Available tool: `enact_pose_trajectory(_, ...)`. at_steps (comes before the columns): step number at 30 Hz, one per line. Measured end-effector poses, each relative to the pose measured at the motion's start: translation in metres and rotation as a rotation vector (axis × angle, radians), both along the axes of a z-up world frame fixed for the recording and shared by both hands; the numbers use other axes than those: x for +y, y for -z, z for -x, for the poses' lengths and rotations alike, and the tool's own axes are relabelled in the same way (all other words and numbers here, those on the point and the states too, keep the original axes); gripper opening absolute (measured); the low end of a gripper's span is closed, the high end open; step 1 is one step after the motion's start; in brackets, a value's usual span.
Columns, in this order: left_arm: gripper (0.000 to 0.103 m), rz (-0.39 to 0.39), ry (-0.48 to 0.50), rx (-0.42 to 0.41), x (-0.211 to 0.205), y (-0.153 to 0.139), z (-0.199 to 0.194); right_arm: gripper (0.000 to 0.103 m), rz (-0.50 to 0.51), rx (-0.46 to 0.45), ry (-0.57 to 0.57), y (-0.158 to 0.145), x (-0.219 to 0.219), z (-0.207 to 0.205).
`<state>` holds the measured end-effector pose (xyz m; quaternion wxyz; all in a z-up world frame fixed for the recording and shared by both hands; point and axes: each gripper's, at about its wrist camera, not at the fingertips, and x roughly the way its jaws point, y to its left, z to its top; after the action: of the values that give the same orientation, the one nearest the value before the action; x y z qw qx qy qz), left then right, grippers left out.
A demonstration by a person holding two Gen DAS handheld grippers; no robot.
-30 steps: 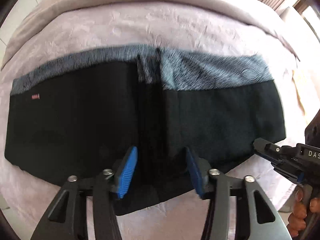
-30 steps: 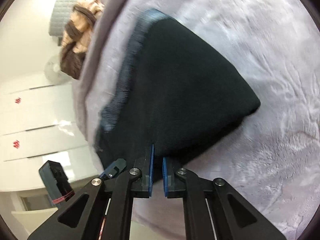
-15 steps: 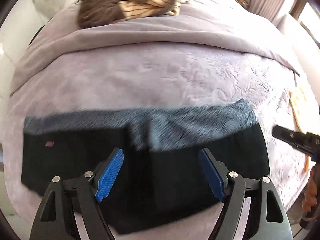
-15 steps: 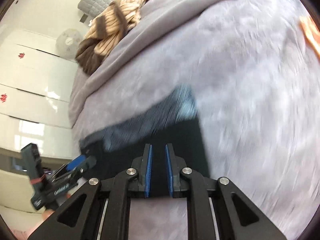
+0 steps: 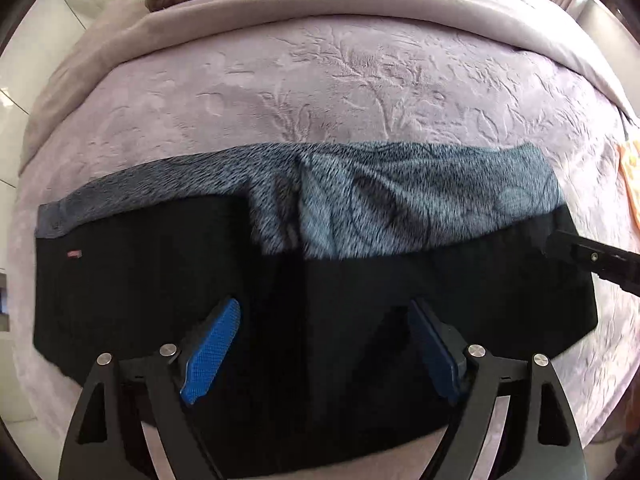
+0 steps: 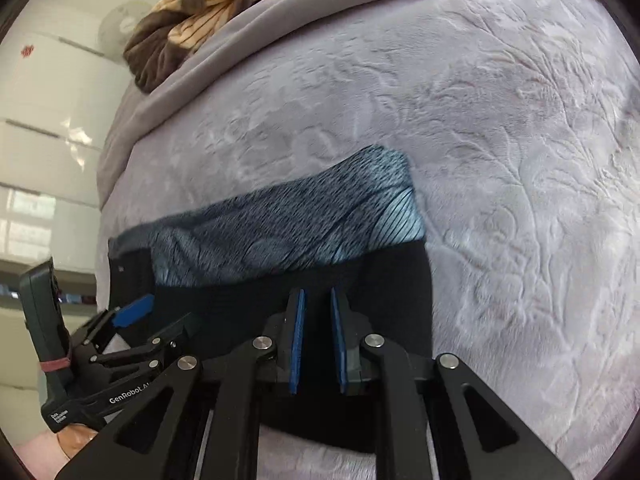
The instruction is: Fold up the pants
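I am hovering my left gripper (image 5: 324, 344) with its jaws spread wide over the middle of the pants (image 5: 160, 280), gripping nothing, because that span lets me straddle the centre crease. The pants are lying folded lengthwise across the purple bedspread (image 5: 360, 80), with the grey-blue lining turned up along the far edge. My right gripper (image 6: 318, 344) is sitting over the pants' right end, its 2 blue pads (image 6: 297, 344) parted only a narrow slot and empty. The near hem is hiding under both tools, and the black cloth is swallowing every seam.
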<state>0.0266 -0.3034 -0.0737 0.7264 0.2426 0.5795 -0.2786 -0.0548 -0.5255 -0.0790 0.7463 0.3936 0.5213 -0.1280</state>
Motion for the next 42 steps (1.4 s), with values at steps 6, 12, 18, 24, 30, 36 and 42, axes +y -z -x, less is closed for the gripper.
enact_pose_trajectory(6, 0.086, -0.002, -0.034, 0.017, 0.038, -0.017, 0.01, 0.037, 0.023, 0.034, -0.047, -0.017, 0.033, -0.002)
enact_pose_trajectory(12, 0.086, 0.022, -0.062, 0.038, 0.071, -0.029, 0.013, 0.053, 0.036, 0.072, -0.093, -0.031, 0.07, -0.004)
enact_pose_trajectory(18, 0.103, 0.041, -0.097, 0.048, 0.101, -0.039, 0.009, 0.066, 0.053, 0.106, -0.142, -0.047, 0.105, -0.01)
enact_pose_trajectory(24, 0.103, 0.029, -0.137, 0.055, 0.13, -0.041, 0.005, 0.08, 0.092, 0.133, -0.178, -0.061, 0.138, -0.019)
enact_pose_trajectory(30, 0.103, 0.007, -0.179, 0.049, 0.165, -0.045, 0.002, 0.089, 0.257, 0.219, -0.247, -0.069, 0.175, -0.029)
enact_pose_trajectory(36, 0.103, -0.009, -0.215, 0.032, 0.196, -0.045, -0.002, 0.089, 0.176, 0.238, -0.25, -0.064, 0.193, -0.034)
enact_pose_trajectory(42, 0.103, 0.016, -0.243, 0.049, 0.219, -0.042, -0.011, 0.09, 0.193, 0.261, -0.27, -0.065, 0.208, -0.043)
